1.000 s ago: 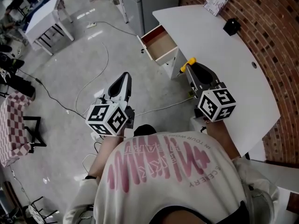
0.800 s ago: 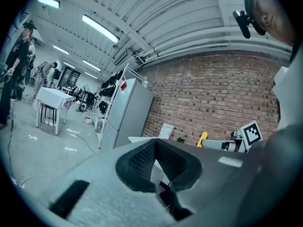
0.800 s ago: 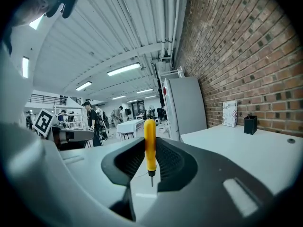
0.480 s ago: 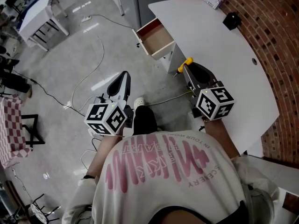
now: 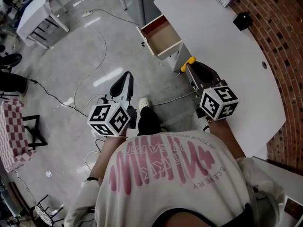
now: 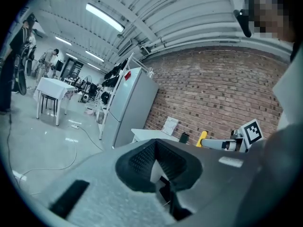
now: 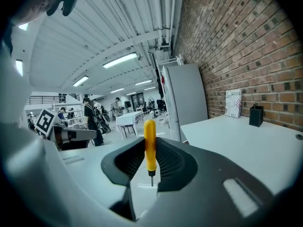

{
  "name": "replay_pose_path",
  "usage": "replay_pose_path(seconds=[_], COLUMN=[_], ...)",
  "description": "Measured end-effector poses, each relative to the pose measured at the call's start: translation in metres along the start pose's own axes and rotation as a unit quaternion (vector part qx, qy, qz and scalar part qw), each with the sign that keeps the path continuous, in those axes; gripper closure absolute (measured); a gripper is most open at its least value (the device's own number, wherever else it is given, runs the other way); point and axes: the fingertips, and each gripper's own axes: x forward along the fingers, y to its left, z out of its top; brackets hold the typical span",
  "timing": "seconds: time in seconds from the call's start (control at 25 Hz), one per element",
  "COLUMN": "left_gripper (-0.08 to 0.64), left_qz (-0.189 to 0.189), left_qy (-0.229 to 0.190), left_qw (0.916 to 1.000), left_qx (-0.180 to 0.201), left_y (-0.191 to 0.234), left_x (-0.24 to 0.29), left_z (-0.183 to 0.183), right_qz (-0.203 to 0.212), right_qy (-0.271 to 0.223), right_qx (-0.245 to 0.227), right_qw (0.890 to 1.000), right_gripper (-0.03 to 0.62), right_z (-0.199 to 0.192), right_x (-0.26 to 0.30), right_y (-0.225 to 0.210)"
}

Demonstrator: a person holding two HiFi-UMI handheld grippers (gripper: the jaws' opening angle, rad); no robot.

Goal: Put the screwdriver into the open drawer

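1. The person is stepping toward the desk (image 5: 227, 46). A white shoe (image 5: 143, 102) and a dark trouser leg now show on the floor (image 5: 80, 56) between the two claws, where no shoe showed a second ago.
2. The right claw (image 5: 189, 66) keeps its hold through the step. The screwdriver (image 7: 149, 145) is pinched by its yellow handle between the pads, handle up and metal tip down in the right gripper view. From above, the handle (image 5: 190, 62) pokes out at the claw's tip, beside the desk's near edge.
3. The drawer (image 5: 163, 34) stands pulled out from the desk's front, ahead and to the left of the screwdriver and apart from it. Its bottom looks bare. That gap looks much as it did before.
4. The left claw (image 5: 127, 77) hangs over the floor with its jaws only narrowly apart and nothing between them.
5. So this is probably the carrying stage. The screwdriver still has to be brought over the drawer and let go.
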Motion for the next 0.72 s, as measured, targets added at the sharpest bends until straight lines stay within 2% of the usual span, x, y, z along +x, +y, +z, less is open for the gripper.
replay_pose_path(seconds=[0.2,0.52,0.72], left_gripper=[0.557,0.557,0.557], left_qz=[-0.012,-0.050,-0.053], left_qy=[0.013,0.045,0.057], left_qw=[0.9998,0.9977,0.9970], left_qx=[-0.002,-0.002,-0.001], left_y=[0.020,0.057,0.093], left_x=[0.040,0.122,0.166], left_z=[0.007,0.027,0.047], right_qz=[-0.004,-0.031,-0.042], right_qy=[0.003,0.017,0.023], right_qx=[0.007,0.025,0.029], right_qw=[1.000,0.999,0.998], right_gripper=[0.506,0.506,0.506], right_z=[0.005,0.017,0.030], right_x=[0.031,0.105,0.153], right_y=[-0.016,-0.050,-0.069])
